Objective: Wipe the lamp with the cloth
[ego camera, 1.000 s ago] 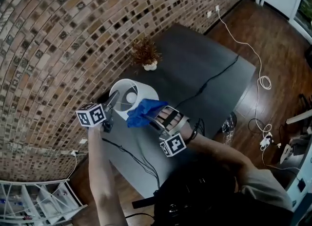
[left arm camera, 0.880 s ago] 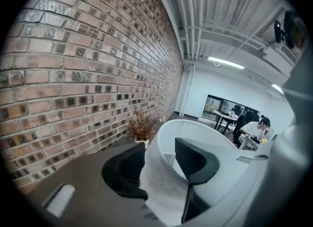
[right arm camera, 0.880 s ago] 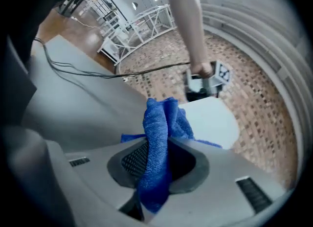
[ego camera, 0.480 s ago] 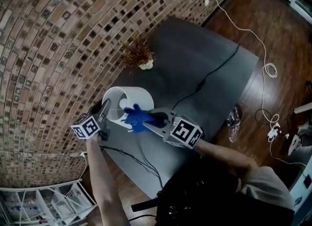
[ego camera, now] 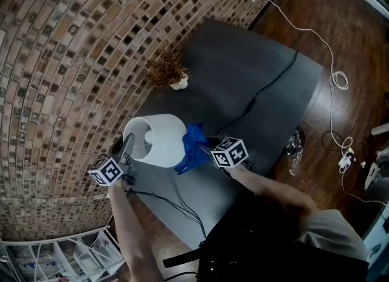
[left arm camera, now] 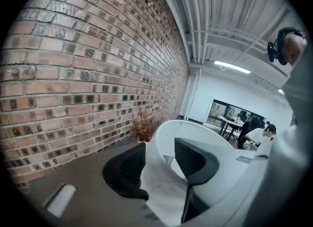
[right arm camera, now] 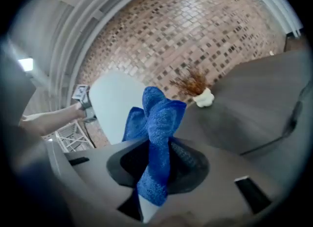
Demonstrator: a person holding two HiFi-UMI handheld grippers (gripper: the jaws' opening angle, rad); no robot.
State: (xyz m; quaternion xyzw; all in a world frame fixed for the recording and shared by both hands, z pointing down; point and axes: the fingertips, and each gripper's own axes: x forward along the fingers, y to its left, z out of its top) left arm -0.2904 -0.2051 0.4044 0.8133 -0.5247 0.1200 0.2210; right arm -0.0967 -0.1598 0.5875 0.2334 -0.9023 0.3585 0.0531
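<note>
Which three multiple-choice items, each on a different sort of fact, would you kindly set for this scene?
1. Where is the dried plant? A on the table by the brick wall; B on the floor; C on a chair.
2. What colour is the cloth? A red; B blue; C yellow.
3. Jaws of the left gripper are: A empty and apart; B holding the cloth; C shut on the lampshade rim.
Answers: A, it stands at the table's wall edge; B, plainly blue; C, a jaw on each side of the rim.
</note>
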